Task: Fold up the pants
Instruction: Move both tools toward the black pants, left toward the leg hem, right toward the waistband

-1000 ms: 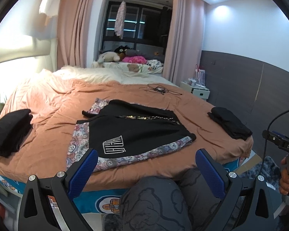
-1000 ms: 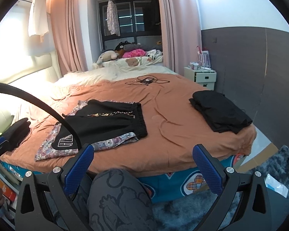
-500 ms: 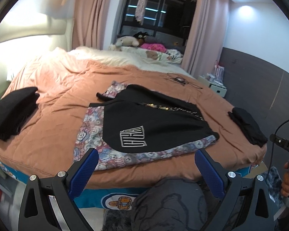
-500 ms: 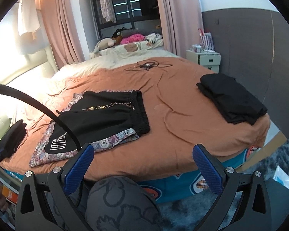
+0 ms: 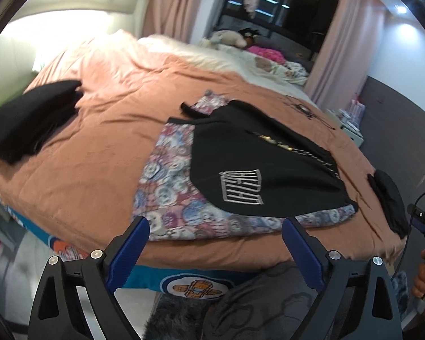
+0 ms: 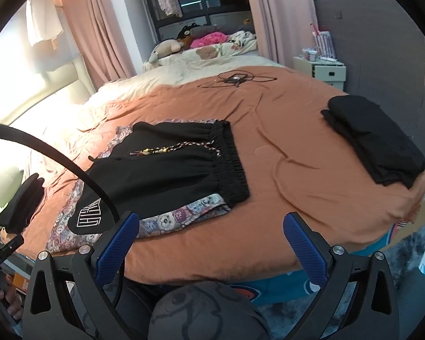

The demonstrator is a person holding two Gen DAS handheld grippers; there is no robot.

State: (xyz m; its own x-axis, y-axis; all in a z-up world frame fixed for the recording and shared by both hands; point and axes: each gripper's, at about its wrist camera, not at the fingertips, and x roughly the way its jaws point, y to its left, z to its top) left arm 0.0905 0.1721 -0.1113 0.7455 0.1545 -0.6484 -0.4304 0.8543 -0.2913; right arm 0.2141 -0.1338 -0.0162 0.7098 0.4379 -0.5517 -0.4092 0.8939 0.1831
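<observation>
Currently both grippers hang just off the near edge of the bed [image 6: 269, 147], above the person's knee [image 6: 209, 311], each pointing forward over the orange cover. Left gripper [image 5: 215, 243] has its blue-padded jaws spread wide with nothing between them; it aims at the near hem of the clothes. Right gripper [image 6: 211, 238] likewise has its jaws released and wide apart, grasping nothing, aimed at the bare cover just beside the waistband end. A hand [image 5: 423, 277] gripping the right tool's handle shows at the right rim of the left wrist view.

The black shorts [image 6: 167, 170] lie flat near the near edge of the bed, on top of a patterned pair of pants [image 5: 167, 175] whose printed cloth sticks out beneath them along the near side and at the leg end. Their long axis runs along the near edge: elastic waistband with a braided drawstring [image 6: 181, 148] toward the right side of the bed, leg hem with a white logo [image 5: 240, 188] toward the left.

A folded black stack [image 6: 376, 144] sits at the near right corner; another black pile [image 5: 28, 116] sits near the left edge
</observation>
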